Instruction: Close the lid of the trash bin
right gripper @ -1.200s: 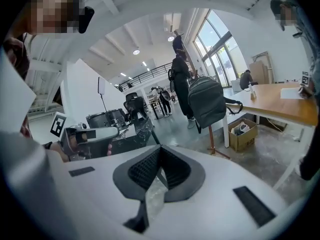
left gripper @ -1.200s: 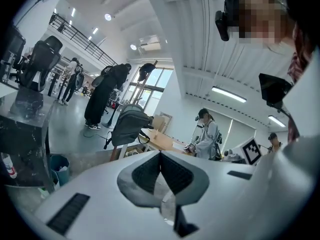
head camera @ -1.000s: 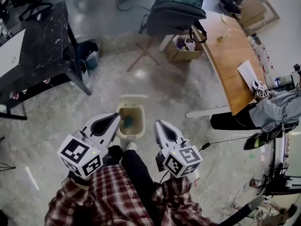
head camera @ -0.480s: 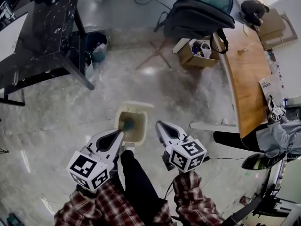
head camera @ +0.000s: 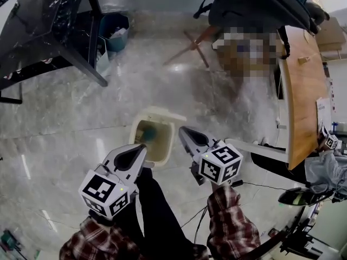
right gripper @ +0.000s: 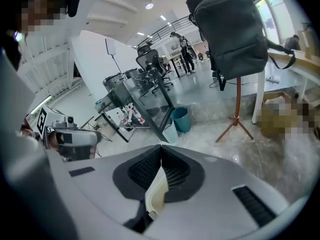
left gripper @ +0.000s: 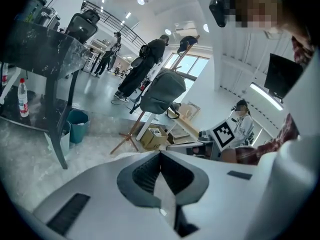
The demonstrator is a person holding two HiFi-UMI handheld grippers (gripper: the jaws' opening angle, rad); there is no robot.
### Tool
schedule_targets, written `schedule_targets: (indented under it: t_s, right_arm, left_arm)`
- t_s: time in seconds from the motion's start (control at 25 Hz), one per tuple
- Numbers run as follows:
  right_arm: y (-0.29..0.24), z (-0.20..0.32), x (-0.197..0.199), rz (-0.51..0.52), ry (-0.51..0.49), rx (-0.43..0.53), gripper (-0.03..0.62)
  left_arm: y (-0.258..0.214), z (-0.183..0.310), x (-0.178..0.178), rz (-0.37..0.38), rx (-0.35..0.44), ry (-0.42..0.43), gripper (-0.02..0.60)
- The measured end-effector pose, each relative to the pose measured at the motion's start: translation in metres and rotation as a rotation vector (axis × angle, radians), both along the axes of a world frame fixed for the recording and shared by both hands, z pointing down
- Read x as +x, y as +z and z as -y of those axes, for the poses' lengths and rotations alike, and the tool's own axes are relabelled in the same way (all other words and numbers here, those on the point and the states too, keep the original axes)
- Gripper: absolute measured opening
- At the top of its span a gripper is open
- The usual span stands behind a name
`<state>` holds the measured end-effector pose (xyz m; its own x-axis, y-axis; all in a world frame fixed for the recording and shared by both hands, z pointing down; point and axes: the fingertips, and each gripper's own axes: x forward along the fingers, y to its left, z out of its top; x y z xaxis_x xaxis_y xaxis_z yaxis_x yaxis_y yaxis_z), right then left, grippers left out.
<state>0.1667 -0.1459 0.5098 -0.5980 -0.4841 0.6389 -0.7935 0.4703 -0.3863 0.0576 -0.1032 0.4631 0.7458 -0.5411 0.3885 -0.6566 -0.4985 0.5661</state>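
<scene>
A person in plaid sleeves stands over the open trash bin (head camera: pixel 134 138) on a glossy stone floor (head camera: pixel 65 118), a gripper in each hand. The left gripper (head camera: pixel 141 149) hangs just beside the bin's near-left corner and the right gripper (head camera: pixel 182 129) by its right wall. Both pairs of jaws are pressed together at the tips and hold nothing. A shoe (head camera: pixel 146 171) sits at the bin's near edge; whether it presses a pedal cannot be told. The lid (head camera: pixel 164 112) stands raised along the far rim.

The likely hazards: narrow closed tips could skid off the smooth lid, a sideways shove could slide or tip the light bin on the slick floor, and a foot left on a pedal would hold the lid up. Beyond stand a teal bucket (head camera: pixel 115 30) and a black table (head camera: pixel 51 34).
</scene>
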Motion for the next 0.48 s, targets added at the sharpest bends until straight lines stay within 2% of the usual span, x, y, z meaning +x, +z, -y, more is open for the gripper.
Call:
schedule_targets:
  t_s: [0.24,0.48]
  right_arm:
    - [0.038,0.023,0.012,-0.017,-0.063,-0.012,0.014]
    - [0.054,0.051,0.012,-0.034,-0.193,-0.048,0.015]
  left_arm:
    - [0.04,-0.001,0.009,0.005,-0.032,0.015,0.012]
    - [0.073,-0.002,0.013,0.007,-0.066,0.013,0.011]
